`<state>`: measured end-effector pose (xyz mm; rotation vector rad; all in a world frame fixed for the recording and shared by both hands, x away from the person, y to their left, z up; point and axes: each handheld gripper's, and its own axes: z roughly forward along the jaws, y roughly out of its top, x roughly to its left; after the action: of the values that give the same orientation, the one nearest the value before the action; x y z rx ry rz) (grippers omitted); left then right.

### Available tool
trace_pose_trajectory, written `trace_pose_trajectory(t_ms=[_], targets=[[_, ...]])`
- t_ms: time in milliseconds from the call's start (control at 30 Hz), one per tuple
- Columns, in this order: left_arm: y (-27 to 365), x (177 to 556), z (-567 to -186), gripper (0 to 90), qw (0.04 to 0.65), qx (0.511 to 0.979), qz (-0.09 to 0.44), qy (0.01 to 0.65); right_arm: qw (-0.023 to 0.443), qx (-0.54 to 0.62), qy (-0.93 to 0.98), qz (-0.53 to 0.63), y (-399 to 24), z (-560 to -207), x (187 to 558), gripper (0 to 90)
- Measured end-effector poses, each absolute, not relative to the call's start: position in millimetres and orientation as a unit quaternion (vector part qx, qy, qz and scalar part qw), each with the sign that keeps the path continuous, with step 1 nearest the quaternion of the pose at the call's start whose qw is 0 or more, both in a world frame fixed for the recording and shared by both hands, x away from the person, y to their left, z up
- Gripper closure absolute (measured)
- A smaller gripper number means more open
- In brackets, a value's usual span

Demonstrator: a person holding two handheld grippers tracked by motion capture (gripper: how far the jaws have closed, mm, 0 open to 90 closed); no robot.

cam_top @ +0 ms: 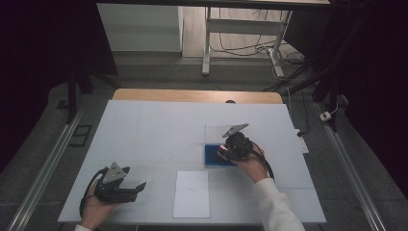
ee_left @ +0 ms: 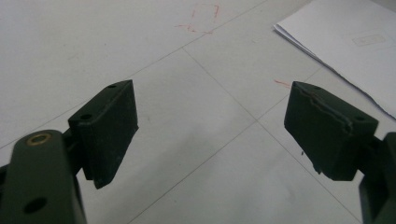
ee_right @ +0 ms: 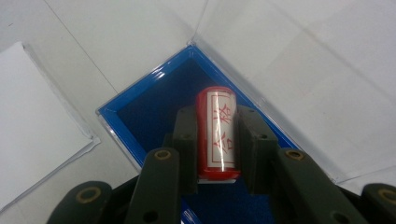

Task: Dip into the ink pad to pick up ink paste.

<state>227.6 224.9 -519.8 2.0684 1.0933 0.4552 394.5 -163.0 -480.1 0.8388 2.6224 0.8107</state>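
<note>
Seen from the right gripper view: right gripper (ee_right: pixel 215 140) clamped by 2 jaws on red stamp (ee_right: pixel 216 130), above blue ink pad (ee_right: pixel 154 107) of clear box (ee_right: pixel 299 135); from left gripper view: left gripper (ee_left: pixel 210 130) wide apart, holding nothing, near white paper (ee_left: pixel 345 46).

A white sheet of paper (cam_top: pixel 191 194) is lying flat near the front edge of the white table (cam_top: pixel 144 130). Beyond the table, cables (cam_top: pixel 250 48) are trailing across the floor.
</note>
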Motion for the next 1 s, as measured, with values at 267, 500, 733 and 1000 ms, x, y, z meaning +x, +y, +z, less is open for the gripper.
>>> trace_pose_trajectory(t_ms=[267,500,733,1000], targets=[[226,227,-520,17.7,0.37,0.805,0.178,0.428,0.137,0.289,0.904,0.283,-164,-481,394,70.4],[227,228,-520,17.7,0.372,0.804,0.179,0.429,0.147,0.287,0.902,0.288,-164,-481,391,70.2],[227,228,-520,17.7,0.371,0.804,0.178,0.43,0.141,0.285,0.899,0.302,-168,-478,391,69.9],[227,228,-520,17.7,0.369,0.804,0.179,0.431,0.157,0.285,0.883,0.339,-178,-467,386,69.8]])
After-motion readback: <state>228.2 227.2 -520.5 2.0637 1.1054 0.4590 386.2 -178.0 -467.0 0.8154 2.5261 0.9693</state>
